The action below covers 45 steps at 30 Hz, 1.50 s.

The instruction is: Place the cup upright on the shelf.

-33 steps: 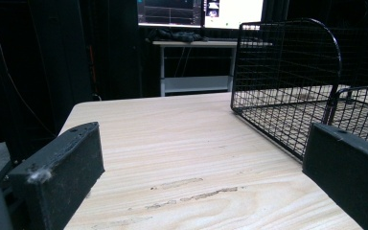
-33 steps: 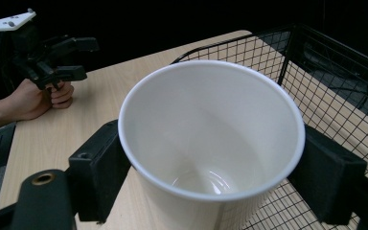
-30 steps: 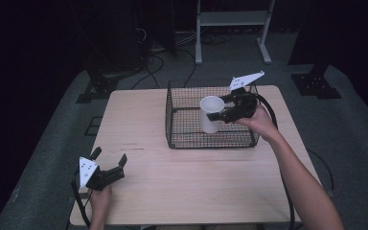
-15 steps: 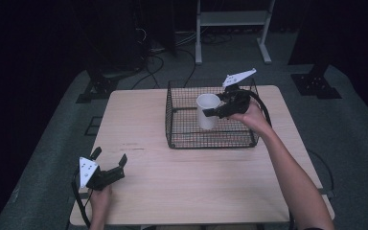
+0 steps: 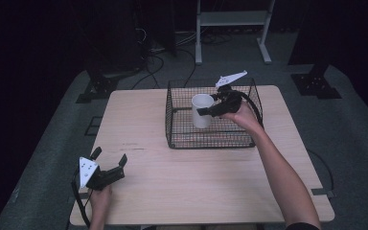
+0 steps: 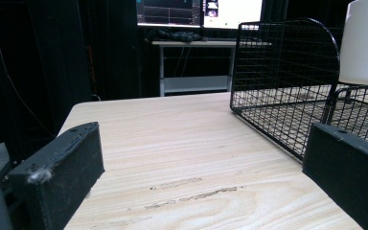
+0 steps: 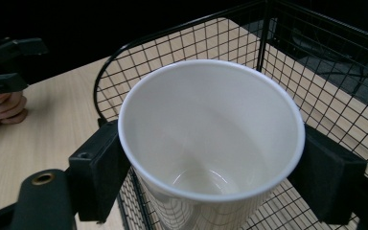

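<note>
**White cup held over the wire basket, left gripper idle at the table corner**

Starting at my left: the left gripper (image 5: 109,168) sits low at the near-left corner of the table (image 5: 139,124), my hand wrapped around it from below. Its jaws stand wide apart with nothing between them, just bare wood grain showing in the gap in the left gripper view. Its grey three-cornered plate faces up.

Moving across, the pale wooden tabletop carries a few faint dark scuffs near its middle. Then comes the black wire basket (image 5: 182,125), sitting on the far-right part of the table, a rectangular mesh box with rounded top corners and an open top.

Now the cup (image 5: 202,110). It is plain white, tapering from a wide rolled rim to a narrower base, upright, open end up. In the right gripper view I look straight down into it: smooth, clean, empty inside, a soft sheen near the bottom. In the left gripper view its base hangs clear above the basket floor, up around rim height.

And on my right, the right gripper (image 5: 209,106) reaches in over the basket's right side, jaws clamped on the cup just under the rim, one black pad pressed to each side.
</note>
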Each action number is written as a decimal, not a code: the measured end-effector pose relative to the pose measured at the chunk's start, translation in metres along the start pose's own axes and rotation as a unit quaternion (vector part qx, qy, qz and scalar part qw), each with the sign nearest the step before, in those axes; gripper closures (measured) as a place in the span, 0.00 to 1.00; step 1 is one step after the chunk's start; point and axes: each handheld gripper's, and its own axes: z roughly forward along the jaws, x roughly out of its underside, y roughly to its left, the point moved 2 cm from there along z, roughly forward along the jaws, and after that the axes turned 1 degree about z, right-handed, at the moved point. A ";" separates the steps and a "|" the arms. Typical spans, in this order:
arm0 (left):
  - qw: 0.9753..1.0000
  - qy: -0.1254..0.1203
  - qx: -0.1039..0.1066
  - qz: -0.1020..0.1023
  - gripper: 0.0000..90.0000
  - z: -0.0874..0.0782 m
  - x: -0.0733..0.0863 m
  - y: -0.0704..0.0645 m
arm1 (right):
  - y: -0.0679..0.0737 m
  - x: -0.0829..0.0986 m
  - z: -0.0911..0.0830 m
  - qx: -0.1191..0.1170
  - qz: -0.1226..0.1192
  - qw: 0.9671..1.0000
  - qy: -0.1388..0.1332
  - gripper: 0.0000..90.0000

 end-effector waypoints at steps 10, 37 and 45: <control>1.000 0.000 0.001 0.000 0.00 0.000 0.000 0.000 | -0.009 -0.012 0.019 0.003 0.000 1.000 0.011 0.22; 1.000 -0.001 0.001 -0.001 0.00 0.000 0.000 0.000 | -0.037 0.018 0.060 0.042 0.028 0.993 0.103 0.21; 1.000 -0.001 0.001 -0.001 0.00 0.000 0.000 0.000 | -0.035 0.022 0.058 0.044 0.023 0.993 0.109 0.21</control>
